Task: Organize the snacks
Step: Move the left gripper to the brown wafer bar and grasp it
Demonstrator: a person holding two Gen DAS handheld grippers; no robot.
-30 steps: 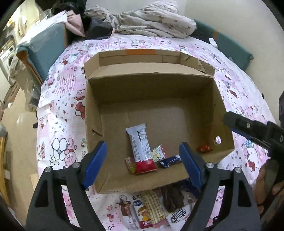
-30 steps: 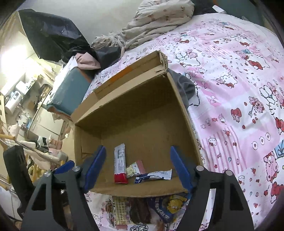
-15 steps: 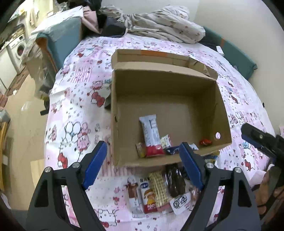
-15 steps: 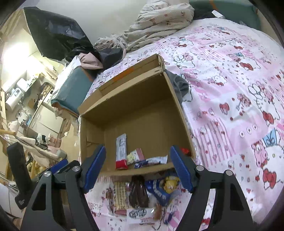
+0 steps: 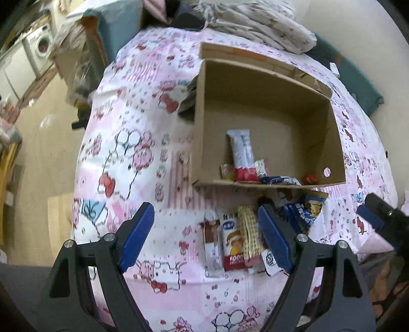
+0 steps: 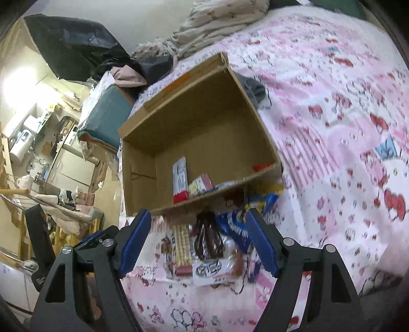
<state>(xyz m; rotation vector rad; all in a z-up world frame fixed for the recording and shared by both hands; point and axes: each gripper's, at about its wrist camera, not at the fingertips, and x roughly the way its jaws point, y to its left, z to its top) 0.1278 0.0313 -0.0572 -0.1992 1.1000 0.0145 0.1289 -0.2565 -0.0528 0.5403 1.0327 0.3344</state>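
Observation:
An open cardboard box (image 5: 329, 143) (image 6: 143, 194) stands on a pink patterned bedsheet. Inside near its front wall lie a grey and red bar (image 5: 241, 153) (image 6: 180, 182), a small yellow packet (image 6: 199, 185), a blue wrapper (image 5: 278, 180) and a red candy (image 5: 310, 178). Loose snacks lie in front of the box: a brown bar (image 5: 211, 245), a red and white pack (image 5: 231, 244), a wafer pack (image 5: 249, 235) (image 6: 182, 246), a dark brown snack (image 6: 208, 236) and a blue bag (image 5: 305, 212) (image 6: 235, 228). My left gripper (image 5: 205, 237) is open and empty above them. My right gripper (image 6: 196, 241) is open and empty.
Crumpled bedding (image 5: 258, 23) lies behind the box. A teal box (image 6: 104, 112) stands at the bed's left edge, with the floor (image 5: 41, 143) beyond. A teal cushion (image 5: 358, 76) lies against the wall on the right. The right gripper shows at the left view's right edge (image 5: 381, 217).
Both grippers have pulled back from the box toward the near edge of the bed. The loose snacks in front of the box have come into full view. Both stay open.

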